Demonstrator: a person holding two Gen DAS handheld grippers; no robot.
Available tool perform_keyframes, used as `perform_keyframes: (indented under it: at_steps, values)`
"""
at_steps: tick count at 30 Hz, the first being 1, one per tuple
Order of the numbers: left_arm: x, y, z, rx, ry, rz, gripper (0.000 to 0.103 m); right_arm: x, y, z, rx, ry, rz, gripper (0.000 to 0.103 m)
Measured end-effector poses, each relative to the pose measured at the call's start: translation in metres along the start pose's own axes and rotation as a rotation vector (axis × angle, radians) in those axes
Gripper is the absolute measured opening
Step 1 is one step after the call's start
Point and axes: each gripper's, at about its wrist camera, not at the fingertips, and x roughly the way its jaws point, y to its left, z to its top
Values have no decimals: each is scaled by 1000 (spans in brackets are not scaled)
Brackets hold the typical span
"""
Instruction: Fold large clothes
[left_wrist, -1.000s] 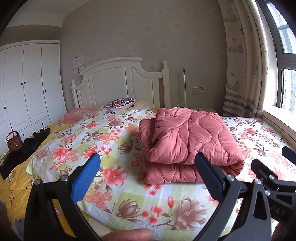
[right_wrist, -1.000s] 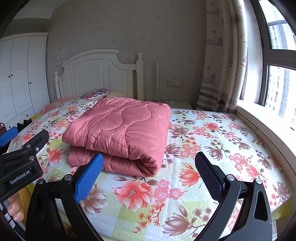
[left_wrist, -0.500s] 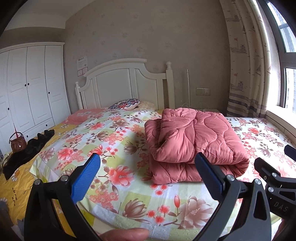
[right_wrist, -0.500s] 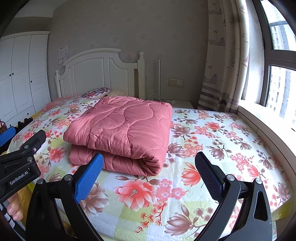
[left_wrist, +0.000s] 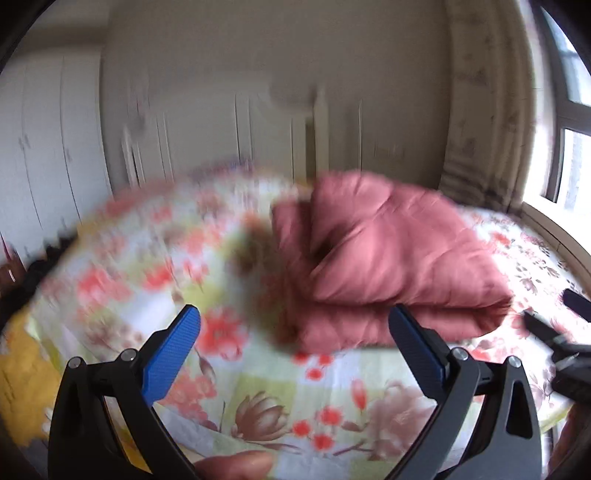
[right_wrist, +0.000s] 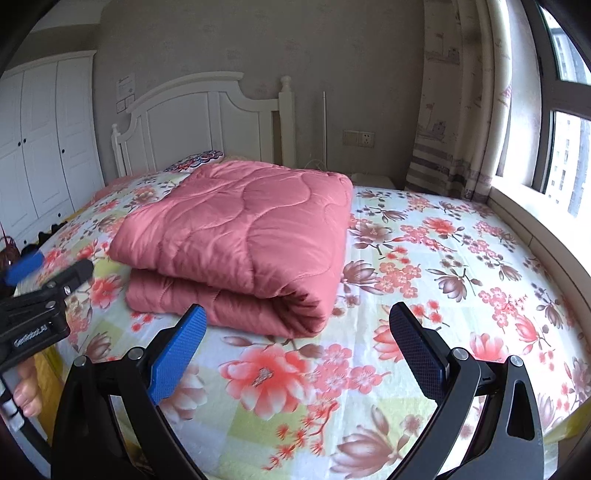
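Ahead, the bed (right_wrist: 461, 258) is carrying the folded pink quilt (right_wrist: 243, 236), lying forward-left of the right gripper (right_wrist: 295, 345) and forward-right of the left gripper (left_wrist: 295, 345), both gaping wide, holding nothing.

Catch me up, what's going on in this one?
A person holds a claw in each hand at the foot of a bed. A pink quilt lies folded into a thick stack on the floral sheet. The left claw and the right claw are both open, hold nothing and do not touch the quilt. The left wrist view is motion-blurred, so that hand is moving.
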Motion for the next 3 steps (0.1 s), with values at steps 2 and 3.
perform_keyframes:
  at_steps: [2, 3]
  values:
    - [30, 24, 7, -34, 76, 58, 101, 5, -25, 8, 52, 3, 12, 97]
    - [42, 37, 12, -47, 100, 79, 101, 8, -42, 14, 84, 6, 15, 97]
